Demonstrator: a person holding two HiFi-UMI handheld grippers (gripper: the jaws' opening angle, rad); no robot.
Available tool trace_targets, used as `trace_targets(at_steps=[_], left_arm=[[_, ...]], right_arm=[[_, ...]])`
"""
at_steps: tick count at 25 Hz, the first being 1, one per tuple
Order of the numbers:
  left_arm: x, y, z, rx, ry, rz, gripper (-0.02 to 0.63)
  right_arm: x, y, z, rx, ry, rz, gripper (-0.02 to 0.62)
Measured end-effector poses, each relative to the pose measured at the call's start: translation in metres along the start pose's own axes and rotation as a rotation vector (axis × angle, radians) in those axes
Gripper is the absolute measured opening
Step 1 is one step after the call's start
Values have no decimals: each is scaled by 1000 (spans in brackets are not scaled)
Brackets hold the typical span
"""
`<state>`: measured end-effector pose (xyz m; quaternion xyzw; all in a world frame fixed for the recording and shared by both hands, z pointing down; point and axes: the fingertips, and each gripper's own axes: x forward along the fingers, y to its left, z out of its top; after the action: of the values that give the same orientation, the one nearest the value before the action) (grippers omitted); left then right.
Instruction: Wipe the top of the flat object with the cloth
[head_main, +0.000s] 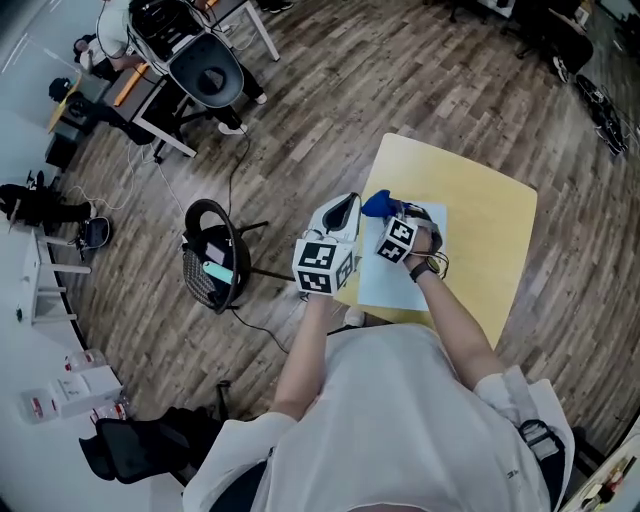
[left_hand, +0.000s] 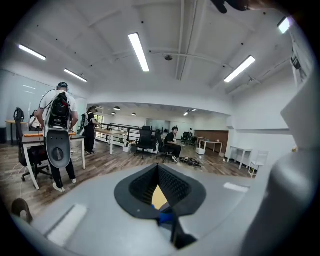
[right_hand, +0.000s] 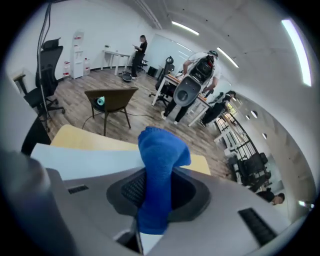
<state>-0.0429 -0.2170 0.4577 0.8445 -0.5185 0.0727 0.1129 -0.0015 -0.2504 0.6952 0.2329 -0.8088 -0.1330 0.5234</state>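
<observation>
A pale flat sheet (head_main: 395, 282) lies on the yellow table (head_main: 485, 230); in the right gripper view the sheet (right_hand: 85, 157) runs just ahead of the jaws. My right gripper (right_hand: 157, 186) is shut on a blue cloth (right_hand: 160, 160), which stands up out of the jaws. From the head view the cloth (head_main: 377, 203) hangs over the sheet's far left corner, with the right gripper (head_main: 388, 215) behind it. My left gripper (head_main: 345, 210) hovers at the table's left edge, beside the cloth. Its jaws (left_hand: 159, 189) look shut, with a sliver of yellow table and blue behind them.
A black chair (head_main: 212, 255) with a teal item stands on the wood floor left of the table; the right gripper view shows that chair (right_hand: 111, 100) too. An office chair (head_main: 205, 70) and desks stand farther off. A person with a backpack (left_hand: 59, 115) stands at a desk.
</observation>
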Motion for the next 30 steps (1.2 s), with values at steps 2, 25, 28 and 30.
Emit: trace_targets(at_steps=[2,25,28,30], left_arm=[[-10,5,9,-20,-57,11,5],[-19,-5,20,-3,-135,-10,5],[-16,-14,23,5,-136,-30,6],[-16,-15,24,8,-136,-36,5]], right_arm=[[10,16,27,-36,-36,43,91],[-16,-2,-131,184,187,-85,92],[-25,-11,-153,236,210,-101,92],[-29,-13,-160,259,227,-101,92]])
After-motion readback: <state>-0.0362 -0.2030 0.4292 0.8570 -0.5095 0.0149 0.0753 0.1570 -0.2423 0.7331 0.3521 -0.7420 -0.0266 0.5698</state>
